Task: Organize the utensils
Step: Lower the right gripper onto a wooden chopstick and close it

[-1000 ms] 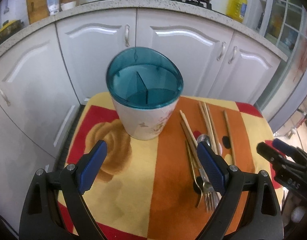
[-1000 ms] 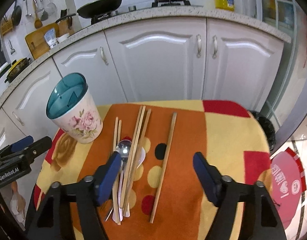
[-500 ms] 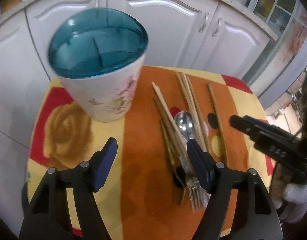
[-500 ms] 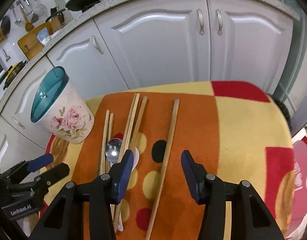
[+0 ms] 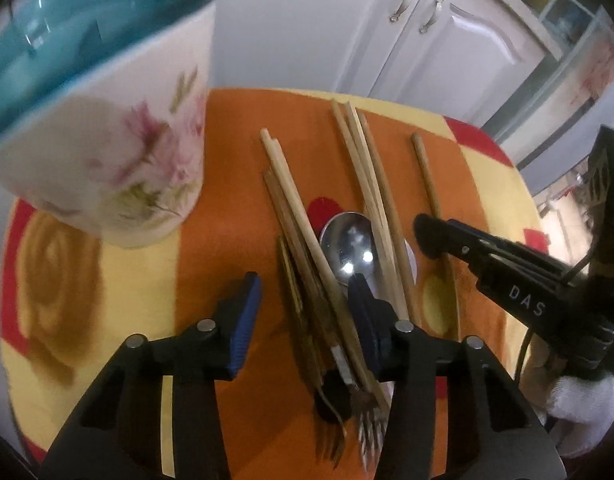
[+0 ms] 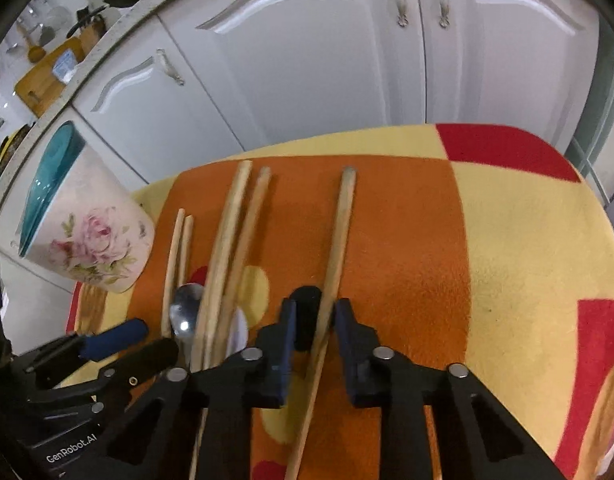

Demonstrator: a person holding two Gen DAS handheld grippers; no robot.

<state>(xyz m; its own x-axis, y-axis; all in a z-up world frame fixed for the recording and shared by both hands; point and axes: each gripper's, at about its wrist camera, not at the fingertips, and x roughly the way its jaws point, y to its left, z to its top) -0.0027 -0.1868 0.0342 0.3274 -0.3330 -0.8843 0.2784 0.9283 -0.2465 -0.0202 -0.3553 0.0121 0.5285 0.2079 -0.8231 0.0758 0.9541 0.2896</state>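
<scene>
A floral utensil holder [image 5: 107, 152] with a teal divided insert stands at the left of the cloth; it also shows in the right wrist view [image 6: 87, 240]. Several wooden chopsticks [image 5: 367, 184], a metal spoon [image 5: 349, 244] and forks [image 5: 367, 412] lie in a loose pile. My left gripper [image 5: 303, 308] is open, low over the left chopsticks and fork handles, its jaws on either side of them. My right gripper [image 6: 315, 320] is open, its jaws narrowly straddling a single chopstick [image 6: 339, 232] that lies apart at the right. It shows in the left wrist view [image 5: 435, 236].
The small table wears a yellow, orange and red cloth [image 6: 507, 240]. White kitchen cabinets [image 6: 327, 60] stand close behind it. A counter with a cutting board [image 6: 43, 76] runs above them at the left.
Both grippers have come down and forward to the utensils. The right jaws have narrowed around the single chopstick. The left jaws have narrowed over the pile.
</scene>
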